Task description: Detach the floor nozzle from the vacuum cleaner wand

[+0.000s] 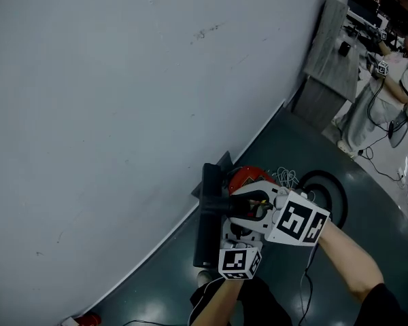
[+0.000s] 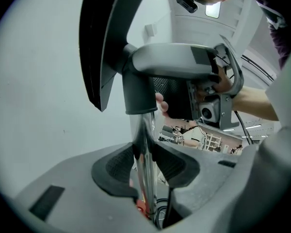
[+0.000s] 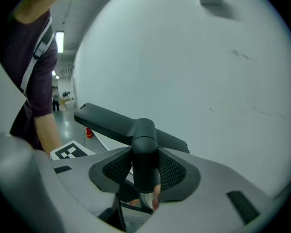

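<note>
Grip stage: left gripper [image 2: 145,166] pinches the chrome wand [image 2: 144,140], and right gripper [image 3: 144,171] pinches the floor nozzle [image 3: 111,123] by its dark neck (head raised beside the wall [image 1: 122,80]). Parts look joined. Next, I judge: steady the wand and pull the neck straight off.

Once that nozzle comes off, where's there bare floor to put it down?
Bare floor runs along the wall, between the floor nozzle and the small red thing. More lies between the vacuum and the grey cabinet. By the hose and cables it's crowded.
</note>
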